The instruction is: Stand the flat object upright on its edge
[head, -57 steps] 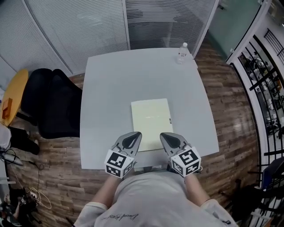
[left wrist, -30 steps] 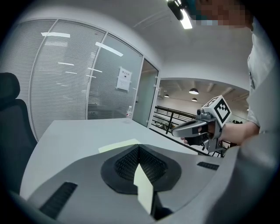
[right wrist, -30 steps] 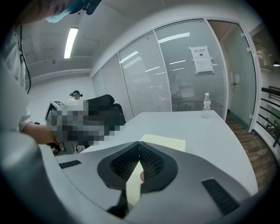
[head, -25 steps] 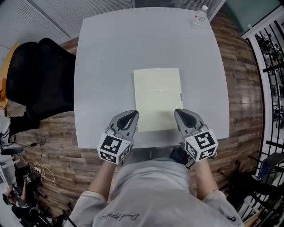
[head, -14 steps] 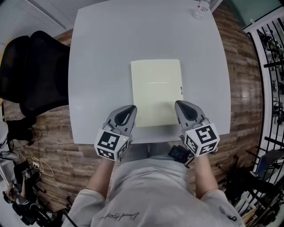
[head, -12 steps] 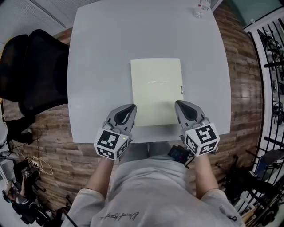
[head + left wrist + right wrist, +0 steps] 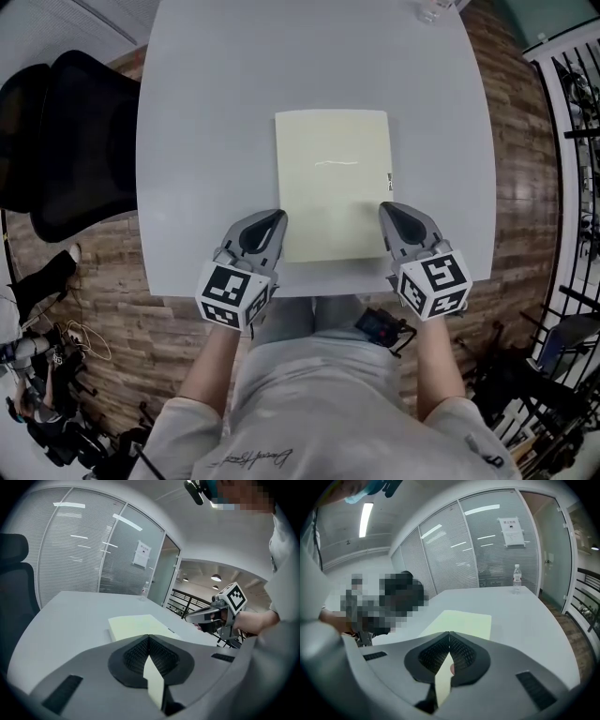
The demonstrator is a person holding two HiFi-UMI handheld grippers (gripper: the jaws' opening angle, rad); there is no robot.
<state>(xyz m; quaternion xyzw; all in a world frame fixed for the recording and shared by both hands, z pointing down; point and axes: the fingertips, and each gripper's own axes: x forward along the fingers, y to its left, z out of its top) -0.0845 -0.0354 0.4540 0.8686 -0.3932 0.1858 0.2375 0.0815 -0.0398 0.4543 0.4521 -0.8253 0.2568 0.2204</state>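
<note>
A pale yellow flat book lies flat on the grey table, its long side running away from me. My left gripper is shut and empty, hovering just off the book's near left corner. Shut and empty too, my right gripper sits at the near right corner. In the left gripper view the book lies ahead past the closed jaws, with the right gripper to the right. The book also shows beyond the closed jaws in the right gripper view.
A clear water bottle stands at the table's far right corner. A black office chair is off the table's left side. Wooden floor surrounds the table, with black railings to the right. The table's near edge is right under my grippers.
Both grippers have sunk toward the table and spread slightly, now flanking the book's near corners. The head view has shifted, so the table and book sit a bit differently in it. Jaws stayed shut.
</note>
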